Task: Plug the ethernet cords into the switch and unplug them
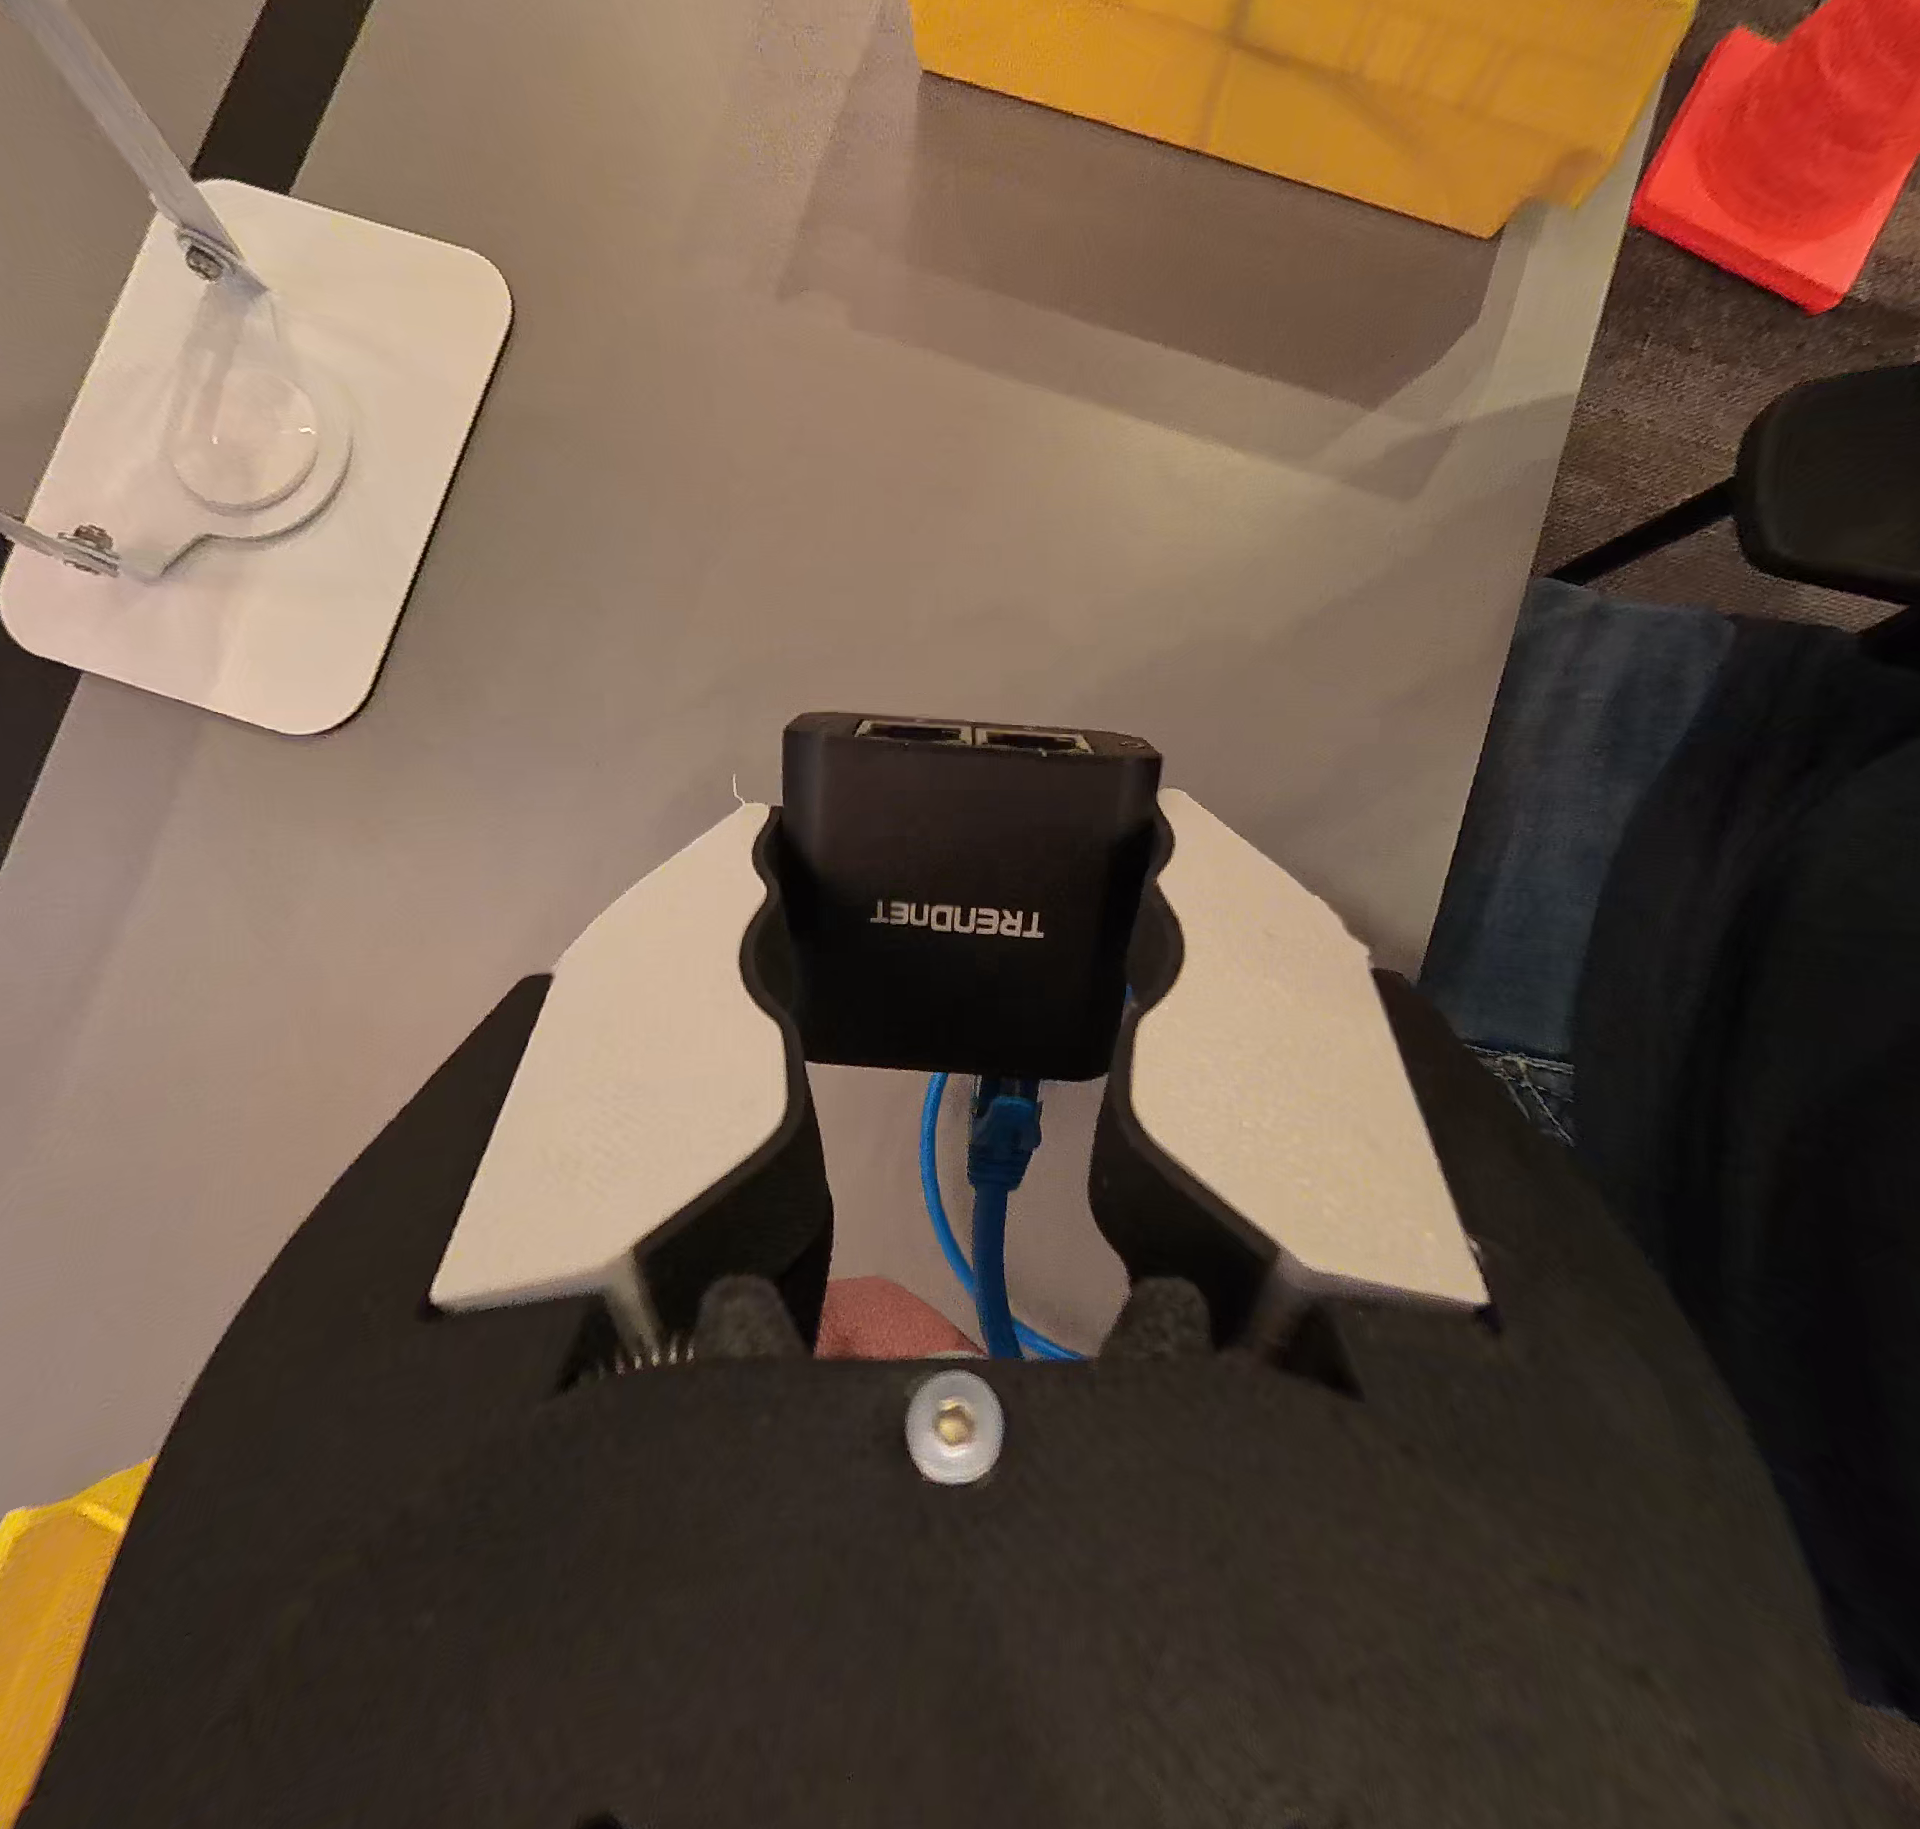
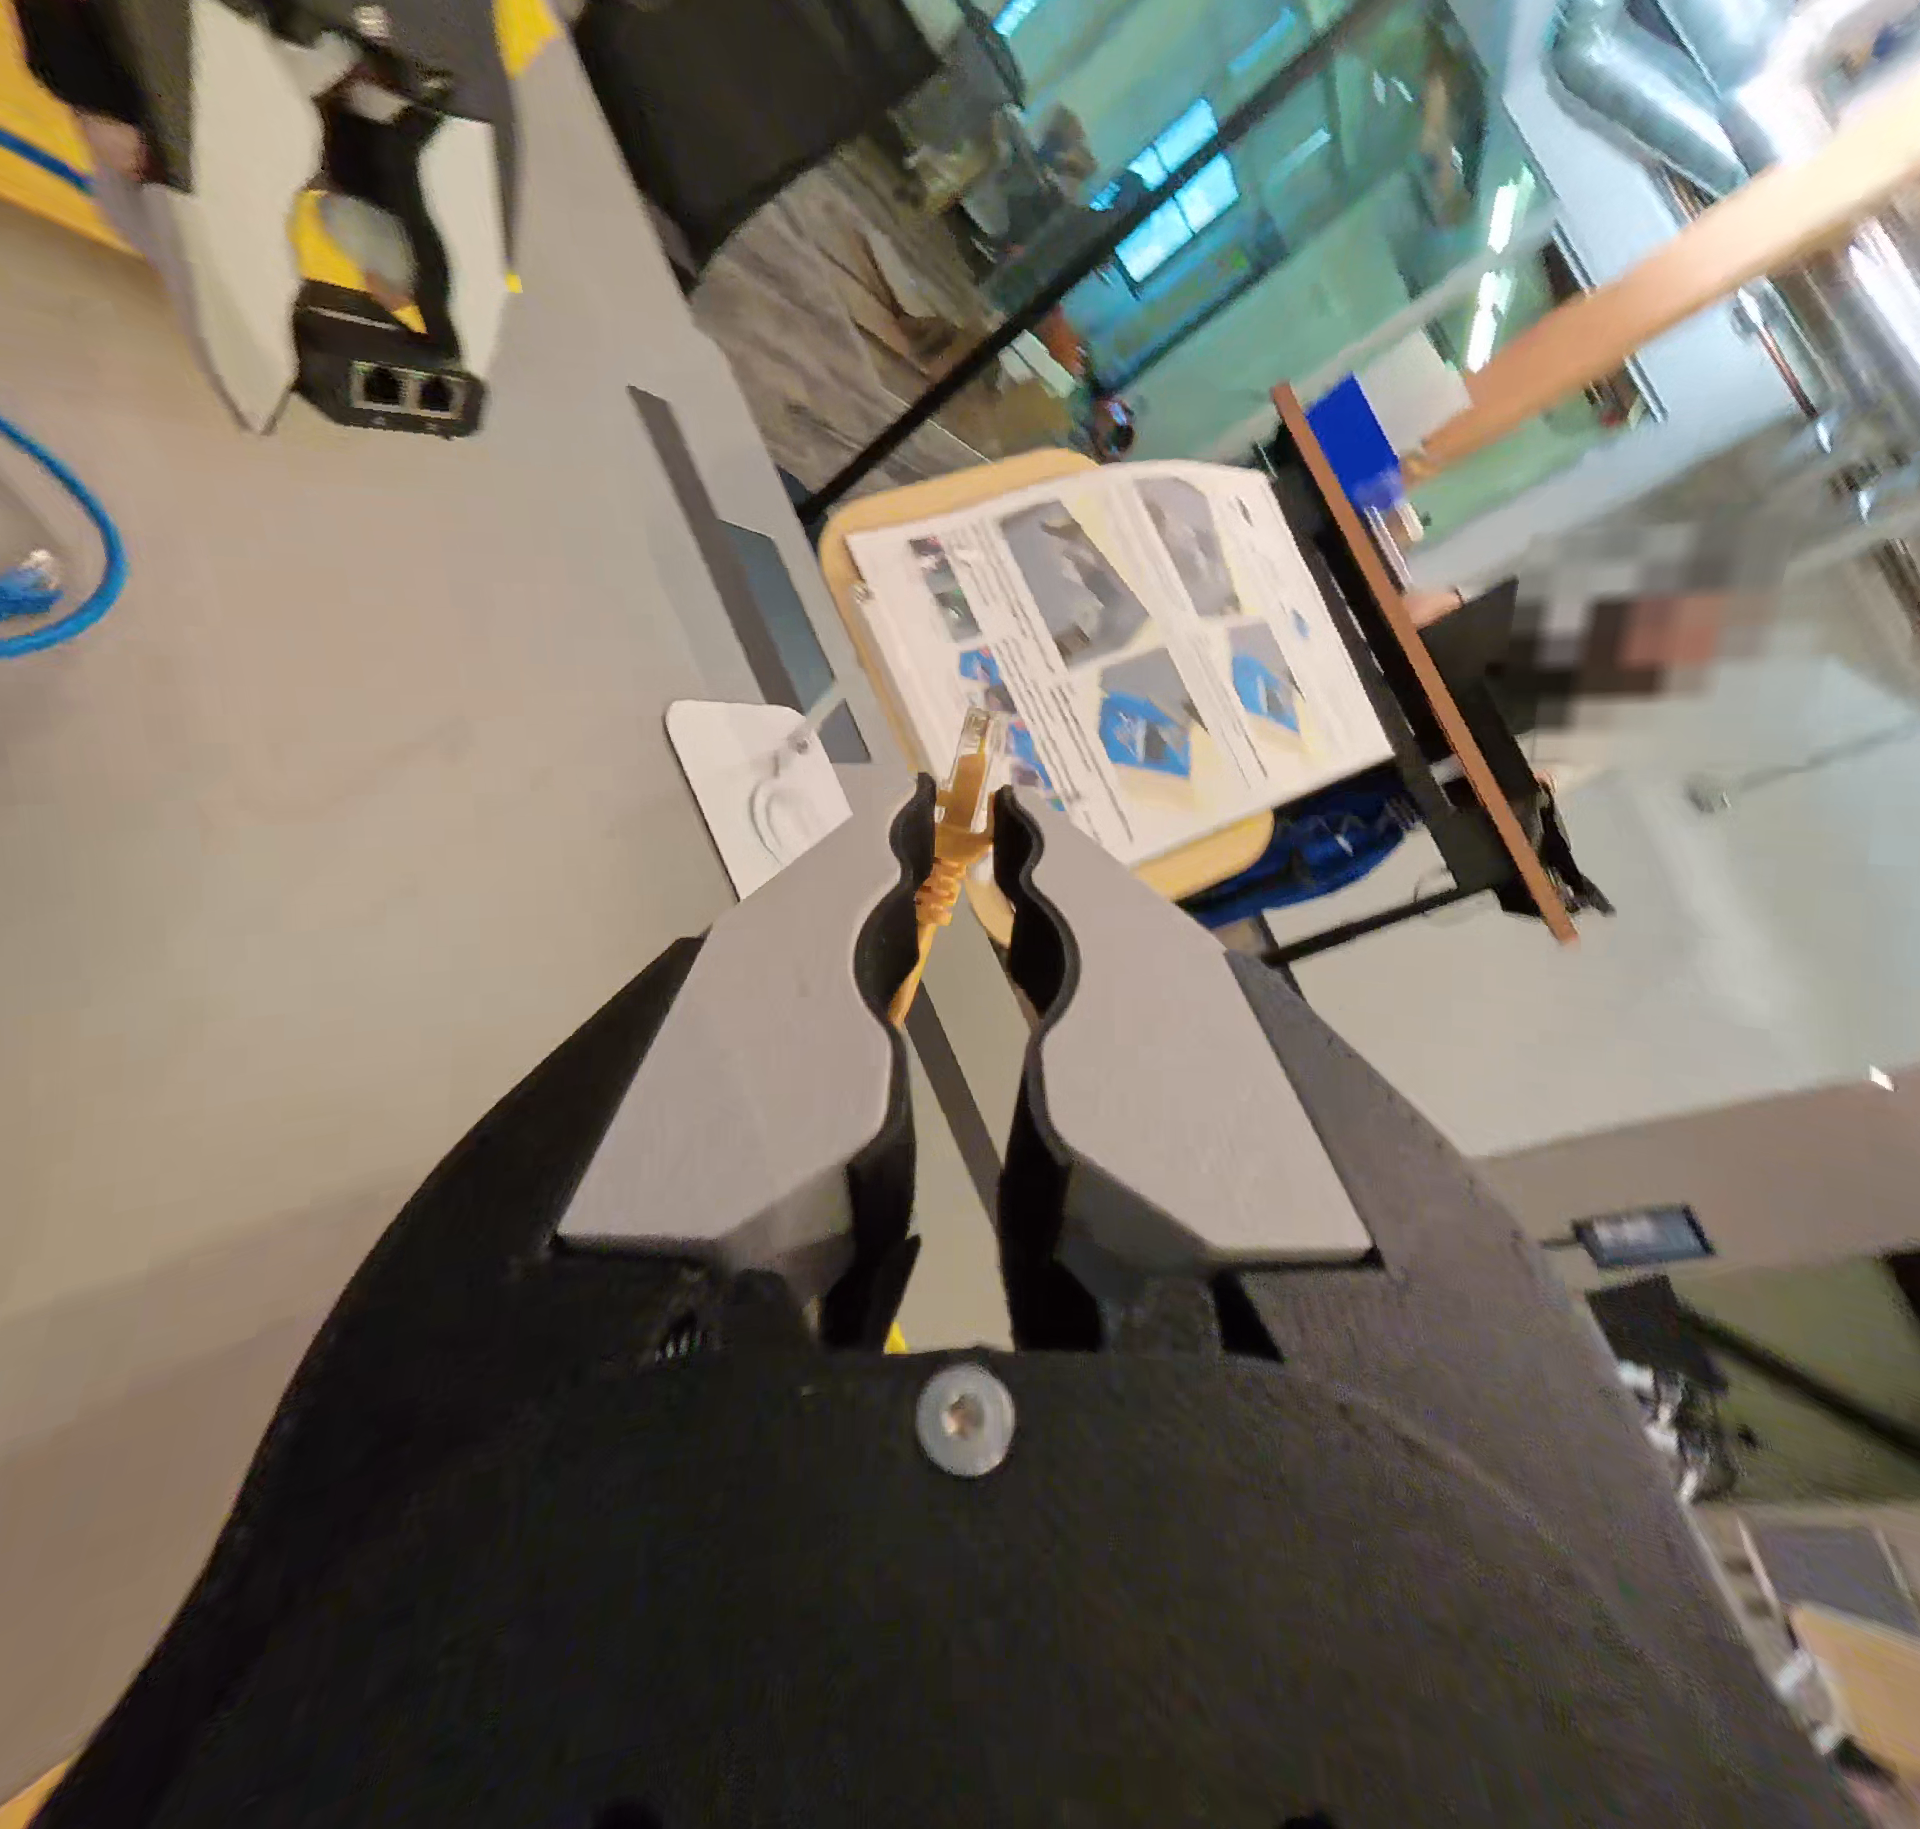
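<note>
Left gripper fingers clamped on switch sides, above tabletop; rigid, light. Right gripper pinches orange cord boot, plug at 12 o'clock; latch tab prob. fragile, hold boot.

The left gripper is squeezed on the black switch, one finger on each side, and holds it up off the worktop. Its fingers are spread wide to fit the box. The right gripper is almost closed. Its tips pinch the orange cord just behind the clear plug, which sticks out past them. The right gripper is tilted over to one side. In the right wrist view the left gripper shows far off at the upper left
</note>
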Motion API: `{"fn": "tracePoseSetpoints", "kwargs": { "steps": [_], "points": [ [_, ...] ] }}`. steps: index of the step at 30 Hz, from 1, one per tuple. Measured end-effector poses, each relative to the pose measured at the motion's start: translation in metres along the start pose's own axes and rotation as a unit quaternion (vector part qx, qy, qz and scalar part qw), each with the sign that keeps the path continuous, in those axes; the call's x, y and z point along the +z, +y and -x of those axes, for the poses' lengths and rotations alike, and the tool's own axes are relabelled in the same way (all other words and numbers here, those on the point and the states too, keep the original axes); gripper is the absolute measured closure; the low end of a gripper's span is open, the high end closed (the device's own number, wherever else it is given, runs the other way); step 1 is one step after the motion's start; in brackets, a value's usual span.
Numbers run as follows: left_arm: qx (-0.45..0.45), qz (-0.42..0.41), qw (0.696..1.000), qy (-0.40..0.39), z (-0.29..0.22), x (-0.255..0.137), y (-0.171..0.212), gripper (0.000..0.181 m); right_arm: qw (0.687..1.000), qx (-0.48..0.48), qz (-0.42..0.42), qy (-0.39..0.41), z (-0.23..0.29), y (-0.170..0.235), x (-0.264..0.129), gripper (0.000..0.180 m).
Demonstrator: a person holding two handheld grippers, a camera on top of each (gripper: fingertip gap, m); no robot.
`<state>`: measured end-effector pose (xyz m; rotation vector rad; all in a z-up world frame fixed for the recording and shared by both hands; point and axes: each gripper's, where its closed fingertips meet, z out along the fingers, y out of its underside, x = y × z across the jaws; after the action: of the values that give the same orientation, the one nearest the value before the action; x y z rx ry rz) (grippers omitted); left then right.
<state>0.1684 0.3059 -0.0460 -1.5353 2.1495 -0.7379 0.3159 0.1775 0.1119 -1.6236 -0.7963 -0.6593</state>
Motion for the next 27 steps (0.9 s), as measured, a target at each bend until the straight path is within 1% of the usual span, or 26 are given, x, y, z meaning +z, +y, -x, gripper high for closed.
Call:
{"fn": "tracePoseSetpoints", "kwargs": {
  "steps": [2, 5, 9, 11, 13, 15, 16, 18, 20, 22, 23, 24, 26, 27],
  "points": [
    [0.003, -0.002, 1.0, -0.002, -0.001, 0.003, 0.004, 0.118, 0.999, 0.027, 0.018, 0.03, -0.016, 0.013, -0.025, 0.172],
    [-0.003, -0.01, 1.0, -0.002, -0.001, 0.006, 0.007, 0.118, 0.991, 0.037, 0.091, 0.087, -0.031, 0.048, -0.06, 0.172],
    [-0.009, -0.008, 1.0, -0.002, 0.001, 0.012, 0.012, 0.118, 0.972, 0.046, 0.185, 0.14, -0.024, 0.098, -0.095, 0.172],
    [-0.01, -0.004, 1.0, 0.001, -0.001, 0.015, 0.013, 0.118, 0.962, 0.059, 0.219, 0.152, -0.014, 0.121, -0.103, 0.171],
    [-0.008, 0.002, 1.0, 0.0, -0.001, 0.018, 0.014, 0.118, 0.956, 0.094, 0.233, 0.152, 0.002, 0.145, -0.102, 0.172],
    [-0.004, 0.004, 1.0, 0.0, -0.003, 0.019, 0.013, 0.118, 0.945, 0.124, 0.265, 0.144, 0.024, 0.176, -0.098, 0.171],
    [-0.005, 0.003, 1.0, 0.001, -0.004, 0.019, 0.013, 0.118, 0.942, 0.152, 0.266, 0.137, 0.036, 0.189, -0.094, 0.172],
    [-0.007, 0.003, 1.0, 0.001, -0.004, 0.02, 0.013, 0.118, 0.935, 0.236, 0.248, 0.095, 0.068, 0.21, -0.077, 0.171],
    [-0.008, 0.007, 1.0, 0.002, -0.004, 0.022, 0.014, 0.118, 0.924, 0.269, 0.26, 0.08, 0.089, 0.234, -0.067, 0.171],
    [-0.009, 0.011, 1.0, 0.002, -0.004, 0.022, 0.015, 0.118, 0.902, 0.351, 0.251, 0.018, 0.119, 0.246, -0.053, 0.167],
    [-0.008, 0.012, 1.0, 0.002, -0.003, 0.022, 0.015, 0.118, 0.893, 0.377, 0.246, 0.008, 0.124, 0.25, -0.049, 0.166],
    [-0.009, 0.012, 1.0, 0.002, -0.003, 0.022, 0.015, 0.118, 0.889, 0.387, 0.246, 0.006, 0.127, 0.254, -0.049, 0.159],
    [-0.011, 0.011, 1.0, 0.001, -0.001, 0.021, 0.016, 0.118, 0.878, 0.407, 0.253, -0.019, 0.132, 0.259, -0.05, 0.136],
    [-0.012, 0.011, 1.0, 0.0, 0.0, 0.022, 0.016, 0.118, 0.878, 0.407, 0.251, -0.026, 0.132, 0.259, -0.05, 0.129]
  ]
}}
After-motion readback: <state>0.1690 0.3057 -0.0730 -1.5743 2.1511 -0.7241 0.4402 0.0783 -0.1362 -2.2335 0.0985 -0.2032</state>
